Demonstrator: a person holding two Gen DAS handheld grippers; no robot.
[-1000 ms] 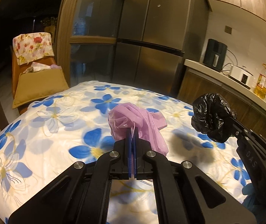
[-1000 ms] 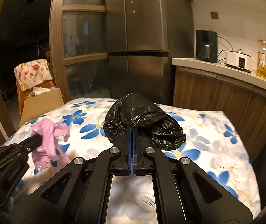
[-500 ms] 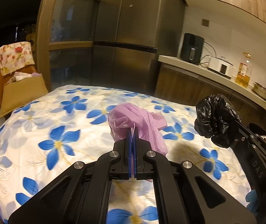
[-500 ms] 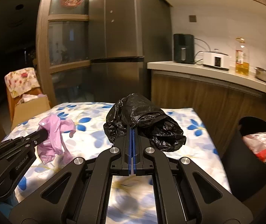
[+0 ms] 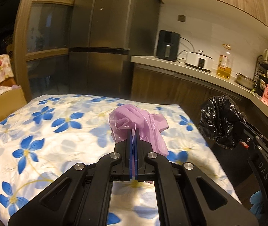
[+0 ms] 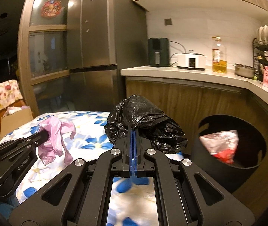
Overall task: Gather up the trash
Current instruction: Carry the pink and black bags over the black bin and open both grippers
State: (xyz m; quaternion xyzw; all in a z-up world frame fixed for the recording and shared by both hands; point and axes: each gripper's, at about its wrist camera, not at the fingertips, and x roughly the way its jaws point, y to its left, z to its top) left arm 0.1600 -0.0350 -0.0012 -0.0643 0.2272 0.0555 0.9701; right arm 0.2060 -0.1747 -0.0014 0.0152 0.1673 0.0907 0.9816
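Observation:
My left gripper [image 5: 133, 131] is shut on a crumpled pink plastic bag [image 5: 137, 124], held above the flowered tablecloth [image 5: 39, 131]. In the right wrist view the same pink bag [image 6: 53, 137] hangs from the left gripper [image 6: 45, 133] at the left. My right gripper [image 6: 133, 131] is shut on a crumpled black plastic bag [image 6: 145, 120]; in the left wrist view that black bag [image 5: 220, 120] shows at the right. A black round bin [image 6: 231, 162] stands on the floor to the right of the table, with a clear and red wrapper [image 6: 220, 145] inside.
A steel fridge [image 6: 98, 43] and a glazed wooden door [image 6: 45, 43] stand behind the table. The kitchen counter [image 6: 190, 73] carries an air fryer, a white cooker, an oil bottle and a pot. A cardboard box [image 5: 4, 103] sits at the left.
Both grippers have swung to the right with their bags still held. The black bin with the wrapper has come into the right wrist view, and more of the counter shows.

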